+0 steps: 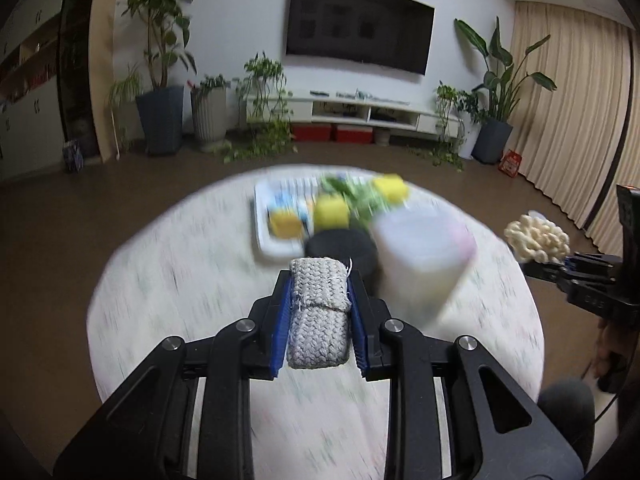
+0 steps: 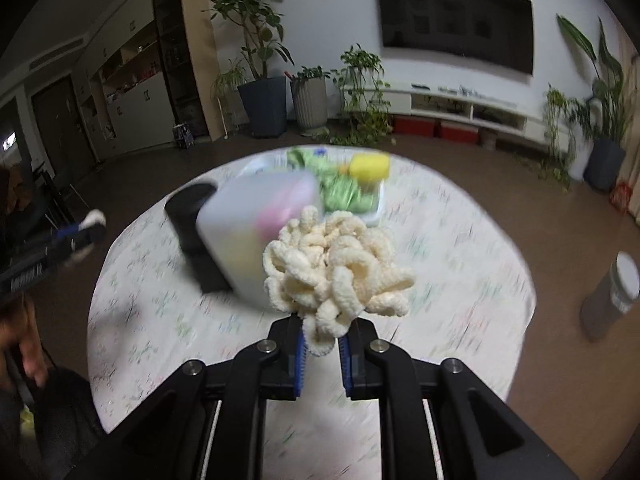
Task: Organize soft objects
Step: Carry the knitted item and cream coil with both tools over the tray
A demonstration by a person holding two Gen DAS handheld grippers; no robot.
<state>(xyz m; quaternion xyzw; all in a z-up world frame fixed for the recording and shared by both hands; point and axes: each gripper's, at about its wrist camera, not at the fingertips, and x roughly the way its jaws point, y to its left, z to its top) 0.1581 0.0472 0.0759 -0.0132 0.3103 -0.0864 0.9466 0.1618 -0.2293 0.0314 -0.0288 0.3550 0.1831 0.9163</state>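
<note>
Your round table point(image 1: 160, 300) carries, toward its far side, a translucent bin point(image 1: 420, 256) with a black container point(image 1: 340, 248) just to its left and a white tray point(image 1: 272, 240) of yellow sponges point(image 1: 330, 210) behind them. Your left gripper point(image 1: 319, 312) pinches a grey woven cloth point(image 1: 318, 316) above the near side. Your right gripper point(image 2: 322, 346) clamps a cream loopy yarn bundle point(image 2: 336, 268) just in front of the bin.
</note>
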